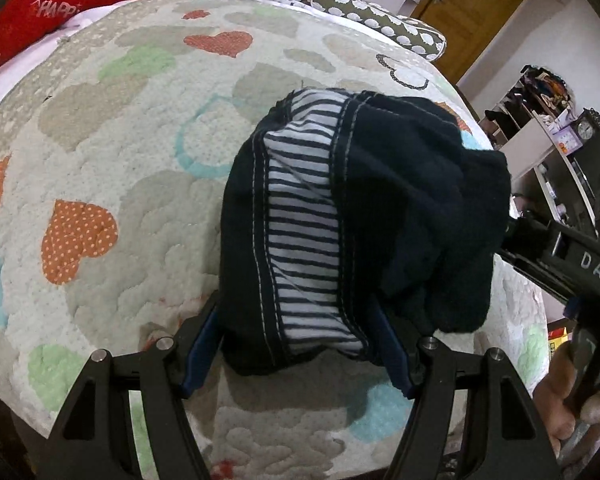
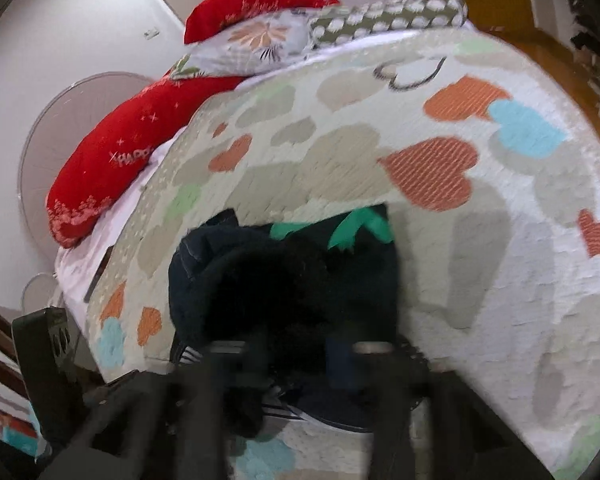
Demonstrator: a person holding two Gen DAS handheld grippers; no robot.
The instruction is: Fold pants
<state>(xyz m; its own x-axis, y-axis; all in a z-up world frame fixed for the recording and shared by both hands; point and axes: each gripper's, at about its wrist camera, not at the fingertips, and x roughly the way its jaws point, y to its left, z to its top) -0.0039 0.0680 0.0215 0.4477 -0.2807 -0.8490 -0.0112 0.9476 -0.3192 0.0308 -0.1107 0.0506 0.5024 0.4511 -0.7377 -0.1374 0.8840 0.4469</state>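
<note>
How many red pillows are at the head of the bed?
2. One red pillow lies along the bed's left edge, bearing white lettering; a second sits behind the floral pillow. More may be hidden behind these.
</note>
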